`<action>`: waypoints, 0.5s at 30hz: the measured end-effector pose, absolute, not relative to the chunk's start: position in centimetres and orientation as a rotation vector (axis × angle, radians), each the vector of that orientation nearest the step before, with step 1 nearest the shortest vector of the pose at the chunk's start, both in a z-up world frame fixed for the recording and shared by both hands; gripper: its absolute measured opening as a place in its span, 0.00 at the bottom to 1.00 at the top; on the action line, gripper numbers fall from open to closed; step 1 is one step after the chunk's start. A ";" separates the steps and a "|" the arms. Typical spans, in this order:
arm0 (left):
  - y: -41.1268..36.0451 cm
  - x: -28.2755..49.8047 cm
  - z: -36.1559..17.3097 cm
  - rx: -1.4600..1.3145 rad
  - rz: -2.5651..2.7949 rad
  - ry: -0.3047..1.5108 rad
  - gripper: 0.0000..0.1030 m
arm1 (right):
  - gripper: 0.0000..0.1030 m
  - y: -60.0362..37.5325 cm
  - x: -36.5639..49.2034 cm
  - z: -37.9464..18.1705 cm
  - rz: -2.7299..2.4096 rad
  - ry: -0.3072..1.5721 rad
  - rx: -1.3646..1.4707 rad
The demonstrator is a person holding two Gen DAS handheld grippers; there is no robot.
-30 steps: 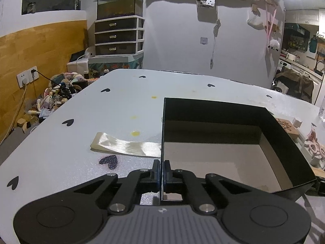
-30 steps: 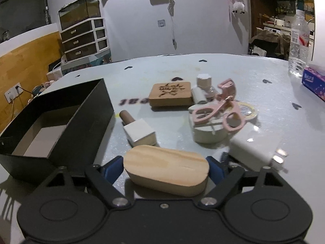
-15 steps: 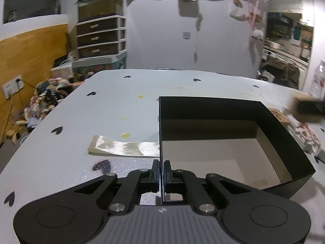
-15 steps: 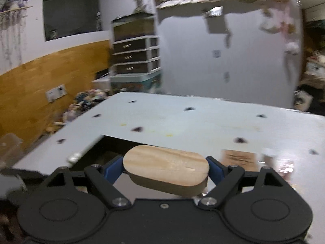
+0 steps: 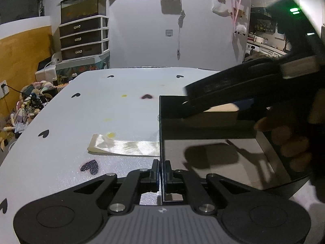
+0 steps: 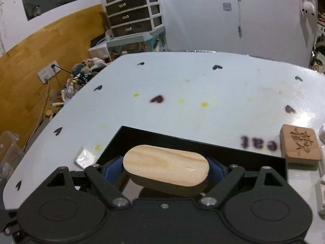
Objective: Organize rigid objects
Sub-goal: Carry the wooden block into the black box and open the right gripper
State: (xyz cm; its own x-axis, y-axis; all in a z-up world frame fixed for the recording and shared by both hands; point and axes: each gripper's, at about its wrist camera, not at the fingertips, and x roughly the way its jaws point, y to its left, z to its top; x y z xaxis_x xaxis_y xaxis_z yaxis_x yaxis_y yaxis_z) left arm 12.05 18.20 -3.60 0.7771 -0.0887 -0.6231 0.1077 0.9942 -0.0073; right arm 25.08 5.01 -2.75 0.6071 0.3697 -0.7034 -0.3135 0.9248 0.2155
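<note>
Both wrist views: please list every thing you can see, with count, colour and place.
Box: 1, black, open, on the table.
Oval wooden block: 1, pale wood, above the box.
Engraved wooden block: 1, tan, right of the box.
Glossy strip: 1, cream, left of the box.
Table: 1, white with black hearts.
Drawer unit: 1, white and dark, at the wall.
Left gripper: shut on the box wall.
Right gripper: shut on the oval wooden block.
Hand: 1, on the right gripper.

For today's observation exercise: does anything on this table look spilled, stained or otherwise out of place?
Yes. Small yellow spots dot the white table beyond the black box, like dried drips. A shiny wrapper lies flat against the box's left wall.
</note>
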 end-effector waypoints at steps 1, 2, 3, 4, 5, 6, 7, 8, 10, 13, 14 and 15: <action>18.2 12.0 -3.6 0.024 -0.107 0.674 0.04 | 0.85 5.1 25.3 -3.0 0.395 0.845 0.084; 18.3 12.1 -3.6 0.020 -0.108 0.676 0.04 | 0.85 5.1 25.5 -3.3 0.398 0.859 0.095; 18.3 12.0 -3.6 0.015 -0.107 0.678 0.04 | 0.85 5.1 25.6 -3.5 0.401 0.867 0.102; 18.3 12.0 -3.5 0.013 -0.106 0.681 0.04 | 0.86 5.1 25.8 -3.8 0.405 0.873 0.108; 18.2 12.0 -3.5 0.013 -0.105 0.682 0.04 | 0.90 5.1 25.9 -3.9 0.406 0.874 0.113; 18.2 12.1 -3.5 0.013 -0.103 0.684 0.04 | 0.93 5.0 25.9 -3.9 0.403 0.875 0.116; 18.3 12.1 -3.5 0.012 -0.101 0.685 0.04 | 0.94 4.9 25.8 -3.8 0.399 0.870 0.117; 18.3 12.1 -3.5 0.010 -0.100 0.686 0.04 | 0.94 4.7 25.6 -3.6 0.400 0.863 0.120; 18.4 12.3 -3.4 0.009 -0.097 0.689 0.04 | 0.94 4.2 25.3 -3.0 0.408 0.851 0.128; 18.4 12.4 -3.5 0.002 -0.090 0.691 0.04 | 0.94 2.9 24.2 -1.6 0.436 0.818 0.150; 18.4 12.3 -3.4 -0.001 -0.088 0.692 0.04 | 0.94 2.3 23.8 -1.0 0.450 0.797 0.156; 18.4 12.3 -3.4 -0.007 -0.085 0.693 0.04 | 0.94 1.7 23.2 -0.4 0.464 0.772 0.158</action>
